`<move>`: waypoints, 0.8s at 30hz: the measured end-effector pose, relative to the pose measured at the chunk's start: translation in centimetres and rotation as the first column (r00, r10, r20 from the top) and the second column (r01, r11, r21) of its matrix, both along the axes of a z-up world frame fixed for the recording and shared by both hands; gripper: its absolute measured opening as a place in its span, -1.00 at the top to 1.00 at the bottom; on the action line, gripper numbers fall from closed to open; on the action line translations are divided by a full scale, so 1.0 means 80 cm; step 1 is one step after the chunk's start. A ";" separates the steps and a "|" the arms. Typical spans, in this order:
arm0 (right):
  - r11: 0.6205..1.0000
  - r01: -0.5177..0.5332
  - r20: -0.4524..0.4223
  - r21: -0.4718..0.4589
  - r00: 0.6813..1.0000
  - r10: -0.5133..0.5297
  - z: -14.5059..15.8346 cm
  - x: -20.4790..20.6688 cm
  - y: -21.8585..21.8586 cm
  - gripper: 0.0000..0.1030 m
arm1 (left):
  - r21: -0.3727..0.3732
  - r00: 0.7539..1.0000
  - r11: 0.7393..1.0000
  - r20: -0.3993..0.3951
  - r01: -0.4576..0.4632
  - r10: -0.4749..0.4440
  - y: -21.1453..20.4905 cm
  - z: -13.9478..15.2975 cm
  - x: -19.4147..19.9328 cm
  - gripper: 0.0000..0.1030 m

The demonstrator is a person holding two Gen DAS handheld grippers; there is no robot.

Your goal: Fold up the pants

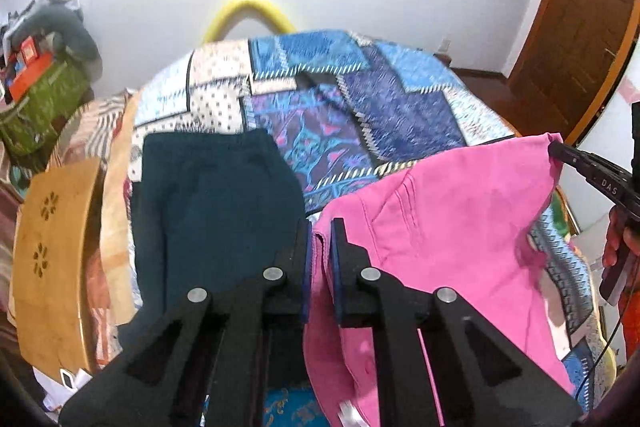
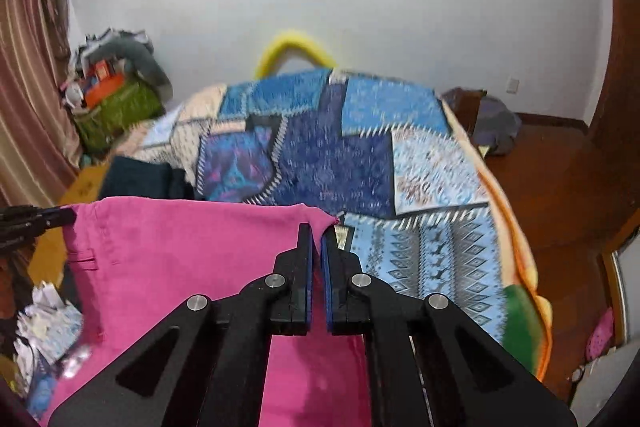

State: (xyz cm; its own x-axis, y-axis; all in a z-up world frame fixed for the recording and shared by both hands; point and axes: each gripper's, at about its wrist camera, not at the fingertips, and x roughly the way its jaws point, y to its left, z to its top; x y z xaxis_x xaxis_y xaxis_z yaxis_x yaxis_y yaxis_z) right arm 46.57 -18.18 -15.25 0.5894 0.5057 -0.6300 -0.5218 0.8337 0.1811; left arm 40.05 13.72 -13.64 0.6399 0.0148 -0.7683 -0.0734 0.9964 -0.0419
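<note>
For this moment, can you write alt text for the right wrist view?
The right claw is shut on one corner of the pink pants, while the left claw pinches the opposite corner at the picture's left edge, so the fabric hangs between them. Beyond lies a bed under a blue patchwork blanket.

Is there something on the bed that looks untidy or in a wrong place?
Nothing serious. The pink pants hang between the left gripper and right gripper, each pinching a top corner. The dark teal garment lies flat on the patchwork blanket.
</note>
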 end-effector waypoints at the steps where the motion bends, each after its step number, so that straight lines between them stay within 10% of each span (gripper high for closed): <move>1: 1.000 -0.001 0.005 0.005 1.000 0.001 0.006 -0.006 -0.005 0.94 | 0.006 1.000 1.000 0.007 0.005 -0.005 -0.004 0.005 -0.004 0.83; 24: 1.000 -0.025 0.003 0.005 1.000 0.025 -0.012 -0.172 -0.096 0.94 | 0.018 0.992 0.993 0.024 0.121 -0.121 -0.084 0.002 -0.190 0.84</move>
